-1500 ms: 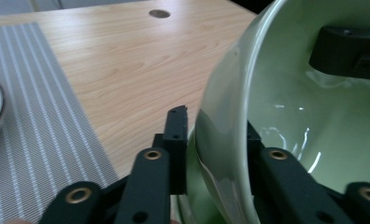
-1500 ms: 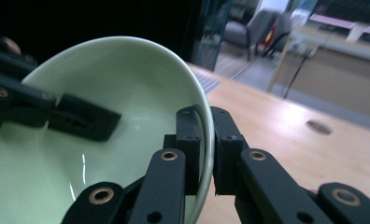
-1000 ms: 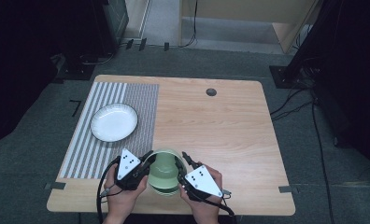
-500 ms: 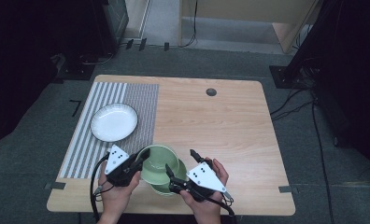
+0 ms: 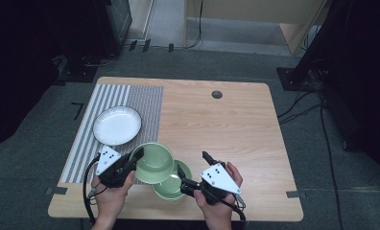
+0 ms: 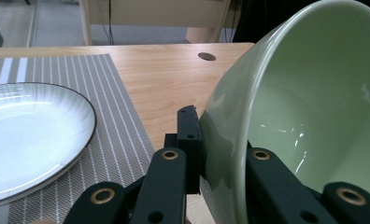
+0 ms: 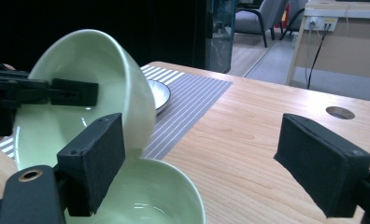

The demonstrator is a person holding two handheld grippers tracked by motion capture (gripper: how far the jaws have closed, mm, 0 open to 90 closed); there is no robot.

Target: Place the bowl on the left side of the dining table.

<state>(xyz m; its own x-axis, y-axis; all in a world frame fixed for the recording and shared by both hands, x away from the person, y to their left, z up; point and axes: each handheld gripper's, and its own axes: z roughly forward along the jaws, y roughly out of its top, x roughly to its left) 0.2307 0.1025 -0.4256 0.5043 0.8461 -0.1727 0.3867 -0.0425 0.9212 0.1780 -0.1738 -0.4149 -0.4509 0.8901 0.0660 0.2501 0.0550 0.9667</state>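
Since right tongs (image 5: 194, 170) opened, upper bowl (image 5: 154, 162) lifted left.

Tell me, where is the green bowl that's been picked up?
In the high view the lifted green bowl is near the table's front edge, clamped by the left gripper, tilted above a second green bowl, just right of the white plate.

Two black handheld grippers, left gripper (image 5: 130, 162) and right gripper (image 5: 194, 171), each topped by a grey three-cornered plate, with brass-ringed screws, square black fingers (image 7: 95, 161) and a trailing black cable.
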